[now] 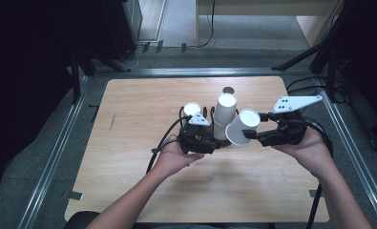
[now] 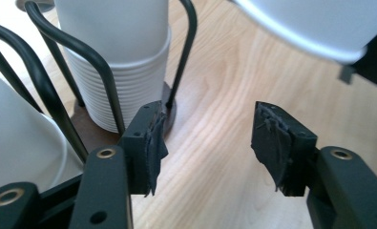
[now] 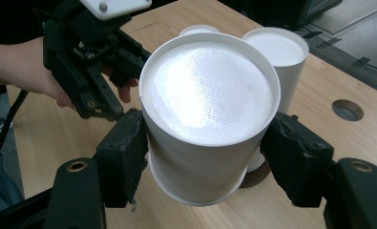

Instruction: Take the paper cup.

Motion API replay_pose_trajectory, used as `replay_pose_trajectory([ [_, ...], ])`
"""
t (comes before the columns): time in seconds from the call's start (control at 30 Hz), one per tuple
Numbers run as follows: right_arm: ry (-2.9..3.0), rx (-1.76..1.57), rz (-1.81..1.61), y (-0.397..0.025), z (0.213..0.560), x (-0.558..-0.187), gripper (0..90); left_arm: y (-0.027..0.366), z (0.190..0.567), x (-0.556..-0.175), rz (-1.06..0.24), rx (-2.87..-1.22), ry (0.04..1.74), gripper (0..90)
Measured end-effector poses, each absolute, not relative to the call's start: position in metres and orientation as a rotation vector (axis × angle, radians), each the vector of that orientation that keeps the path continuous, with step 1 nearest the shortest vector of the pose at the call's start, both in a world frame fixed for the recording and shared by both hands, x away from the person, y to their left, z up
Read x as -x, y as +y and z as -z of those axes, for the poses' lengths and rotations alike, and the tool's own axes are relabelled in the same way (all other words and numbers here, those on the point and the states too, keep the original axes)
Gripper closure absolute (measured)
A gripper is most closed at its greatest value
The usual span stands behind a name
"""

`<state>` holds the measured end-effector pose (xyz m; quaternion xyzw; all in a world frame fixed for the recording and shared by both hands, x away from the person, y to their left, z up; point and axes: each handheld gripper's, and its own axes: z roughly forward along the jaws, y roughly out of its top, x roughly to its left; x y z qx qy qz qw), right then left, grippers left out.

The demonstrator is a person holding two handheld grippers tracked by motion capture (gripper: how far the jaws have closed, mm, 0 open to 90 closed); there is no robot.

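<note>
Plainly unmarked, no writing shows on any cup. Left gripper (image 1: 201, 135) stands released beside the wire holder (image 2: 57, 90) with its stack of cups (image 1: 223, 117). Right gripper (image 3: 205, 157) grasps one white paper cup (image 3: 210, 119) above the table (image 1: 129, 143), tilted, base toward the camera.

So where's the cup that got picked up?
The cup sits clamped in the right gripper, held above the table right of the cup stack in the high view.
</note>
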<state>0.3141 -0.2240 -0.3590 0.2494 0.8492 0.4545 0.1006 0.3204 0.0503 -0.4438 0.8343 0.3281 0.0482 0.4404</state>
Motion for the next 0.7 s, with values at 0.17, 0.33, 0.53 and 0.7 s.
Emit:
replay_pose_trajectory([
  [0.17, 2.535, -0.717, -1.363, -0.220, 0.372, -0.310, 34.0, 0.064, 0.448, -0.316, -0.119, -2.076, 0.769, 42.2],
  [0.33, 2.568, -0.685, -1.363, -0.212, 0.389, -0.307, 33.9, 0.075, 0.452, -0.311, -0.128, -2.087, 0.743, 40.5],
  [0.53, 2.602, -0.670, -1.362, -0.201, 0.405, -0.307, 33.9, 0.090, 0.456, -0.306, -0.102, -2.105, 0.679, 38.5],
  [0.7, 2.633, -0.650, -1.358, -0.191, 0.422, -0.308, 33.9, 0.102, 0.462, -0.301, -0.101, -2.109, 0.674, 33.7],
])
